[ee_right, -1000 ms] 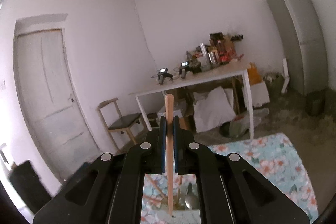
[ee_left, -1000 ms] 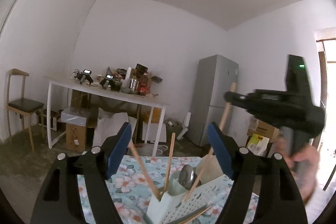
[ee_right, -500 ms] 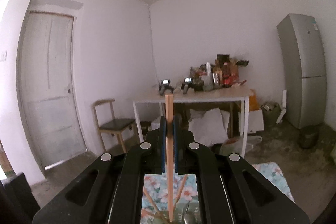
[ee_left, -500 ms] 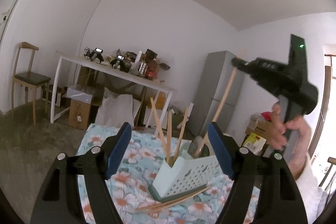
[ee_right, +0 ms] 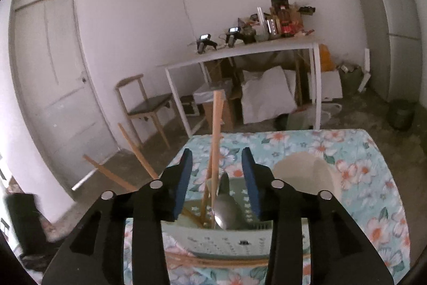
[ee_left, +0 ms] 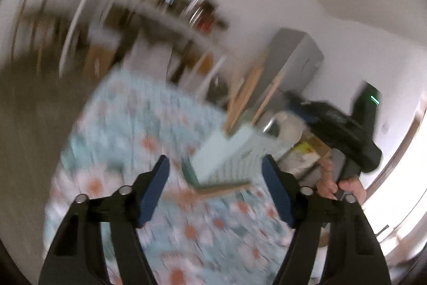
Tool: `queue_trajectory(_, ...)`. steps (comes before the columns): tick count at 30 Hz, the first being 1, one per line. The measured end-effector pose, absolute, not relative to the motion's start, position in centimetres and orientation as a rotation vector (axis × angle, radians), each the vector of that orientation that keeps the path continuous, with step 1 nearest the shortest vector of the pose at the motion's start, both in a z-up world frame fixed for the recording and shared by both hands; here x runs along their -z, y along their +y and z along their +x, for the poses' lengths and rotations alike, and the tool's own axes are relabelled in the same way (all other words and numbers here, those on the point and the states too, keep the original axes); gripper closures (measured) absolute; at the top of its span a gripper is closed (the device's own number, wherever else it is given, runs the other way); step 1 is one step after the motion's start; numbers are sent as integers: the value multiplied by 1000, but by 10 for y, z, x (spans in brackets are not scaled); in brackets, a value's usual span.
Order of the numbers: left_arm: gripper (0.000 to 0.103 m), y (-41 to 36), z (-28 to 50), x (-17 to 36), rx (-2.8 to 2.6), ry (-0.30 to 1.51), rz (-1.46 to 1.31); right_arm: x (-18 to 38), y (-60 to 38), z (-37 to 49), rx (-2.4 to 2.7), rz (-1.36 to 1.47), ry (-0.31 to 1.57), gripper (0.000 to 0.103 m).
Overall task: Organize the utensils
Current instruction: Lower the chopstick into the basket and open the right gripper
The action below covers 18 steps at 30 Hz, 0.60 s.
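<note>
Chopstick point(ee_right: 216, 140) stands upright in the holder point(ee_right: 229, 239) between the right claw point(ee_right: 217, 179) pads – jaws opening, letting go; left claw point(ee_left: 214, 194) empty, closing slightly.

**No readable text in either view**

Nothing can be read — the left wrist view is smeared by motion blur, so any lettering on the yellow packaging point(ee_left: 307, 148) at the right is lost. In the right wrist view, the bottles and boxes point(ee_right: 283, 18) on the white table point(ee_right: 240, 52) bear labels too small to make out, the two small lit screens point(ee_right: 218, 34) there show no legible characters, and the grey fridge point(ee_right: 392, 26) carries only a tiny, unreadable mark on its upper door
</note>
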State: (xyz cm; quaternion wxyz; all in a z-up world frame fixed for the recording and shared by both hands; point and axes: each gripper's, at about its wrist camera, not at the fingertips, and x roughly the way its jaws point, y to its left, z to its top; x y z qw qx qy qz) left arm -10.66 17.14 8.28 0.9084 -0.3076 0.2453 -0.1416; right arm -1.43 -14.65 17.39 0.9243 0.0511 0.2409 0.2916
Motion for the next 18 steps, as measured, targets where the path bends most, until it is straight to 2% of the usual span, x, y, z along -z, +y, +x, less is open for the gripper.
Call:
queue_trajectory(2,44,181,-95,-59,319,591,-783,-176,-158,-26,-621,134,474,59)
queue_trajectory(8,49,182,-64,-5,265,780,-1016,-184,-185,-54,-644,141,416,56)
queue_trajectory(10,56,180,-57,2,237,800,-1029,-180,-196,-60,-639,138,413,54)
queue_trajectory(14,60,179,-47,6,202,784,-1053,-163,-216,-63,-619,164,452,54)
queue_trajectory(18,73,177,-41,11,166,772,-1082,-146,-230,-55,-586,199,505,54)
